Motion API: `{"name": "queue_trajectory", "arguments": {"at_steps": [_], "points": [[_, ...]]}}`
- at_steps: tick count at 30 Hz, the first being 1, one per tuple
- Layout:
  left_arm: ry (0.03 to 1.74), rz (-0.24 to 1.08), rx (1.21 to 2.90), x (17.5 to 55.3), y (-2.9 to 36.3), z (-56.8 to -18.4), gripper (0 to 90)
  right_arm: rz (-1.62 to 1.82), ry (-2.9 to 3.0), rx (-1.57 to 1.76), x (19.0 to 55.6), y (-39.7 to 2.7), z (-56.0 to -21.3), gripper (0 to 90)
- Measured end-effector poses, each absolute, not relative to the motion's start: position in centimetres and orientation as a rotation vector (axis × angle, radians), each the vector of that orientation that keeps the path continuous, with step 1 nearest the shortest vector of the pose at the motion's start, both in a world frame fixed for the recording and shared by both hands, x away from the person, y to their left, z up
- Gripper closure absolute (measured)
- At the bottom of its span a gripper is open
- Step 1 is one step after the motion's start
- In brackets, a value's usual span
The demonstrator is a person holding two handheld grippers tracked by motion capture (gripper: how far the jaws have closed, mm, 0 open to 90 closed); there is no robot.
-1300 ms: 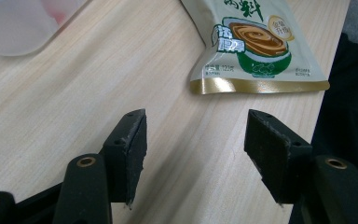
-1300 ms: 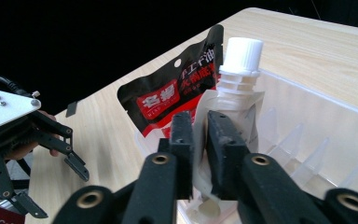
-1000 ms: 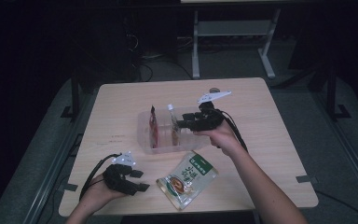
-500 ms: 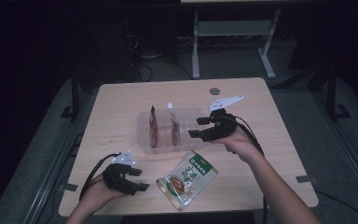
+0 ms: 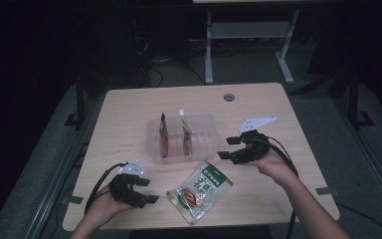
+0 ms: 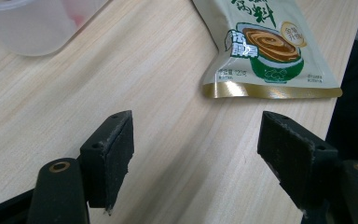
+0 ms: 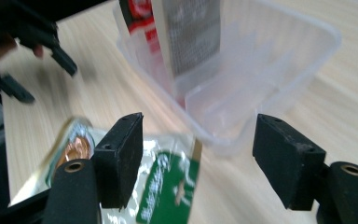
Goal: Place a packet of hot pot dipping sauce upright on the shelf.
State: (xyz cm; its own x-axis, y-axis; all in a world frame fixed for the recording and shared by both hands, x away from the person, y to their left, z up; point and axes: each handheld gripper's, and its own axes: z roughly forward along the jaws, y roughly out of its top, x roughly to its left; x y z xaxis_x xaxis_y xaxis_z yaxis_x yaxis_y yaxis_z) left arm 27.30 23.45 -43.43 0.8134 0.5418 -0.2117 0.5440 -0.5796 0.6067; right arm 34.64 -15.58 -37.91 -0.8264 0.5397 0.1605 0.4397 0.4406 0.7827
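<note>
One green-and-cream pouch (image 5: 199, 192) lies flat on the tabletop (image 5: 129, 114) near its front edge, printed with a bowl of brown food and edged in gold at the bottom seam (the lettering is too small to read). Just behind it stands a clear tub (image 5: 204, 130) holding two upright packets (image 5: 185, 131). The right gripper (image 5: 230, 148), fingers spread and empty, hovers beside the tub. The left gripper (image 5: 145, 189) rests left of the pouch, fingers likewise released.
</note>
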Motion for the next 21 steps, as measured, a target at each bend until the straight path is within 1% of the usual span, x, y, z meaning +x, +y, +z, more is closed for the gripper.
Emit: {"name": "queue_trajectory", "arguments": {"at_steps": [7, 12, 17, 21], "points": [[0.780, -0.003, 2.324, 27.2, 23.1, -43.6, 26.8, 1.245, 2.603, 0.876, 33.3, -16.8, -39.8, 32.5], [0.784, -0.017, 2.316, 27.1, 22.9, -43.6, 27.7, 1.245, 2.602, 0.902, 32.3, -17.8, -40.8, 32.5], [0.770, -0.017, 2.294, 26.7, 22.5, -43.4, 34.0, 1.256, 2.595, 0.934, 31.7, -18.9, -41.5, 32.6], [0.733, -0.009, 2.270, 26.4, 21.9, -42.9, 46.5, 1.248, 2.600, 0.966, 31.2, -19.9, -42.3, 32.5]]}}
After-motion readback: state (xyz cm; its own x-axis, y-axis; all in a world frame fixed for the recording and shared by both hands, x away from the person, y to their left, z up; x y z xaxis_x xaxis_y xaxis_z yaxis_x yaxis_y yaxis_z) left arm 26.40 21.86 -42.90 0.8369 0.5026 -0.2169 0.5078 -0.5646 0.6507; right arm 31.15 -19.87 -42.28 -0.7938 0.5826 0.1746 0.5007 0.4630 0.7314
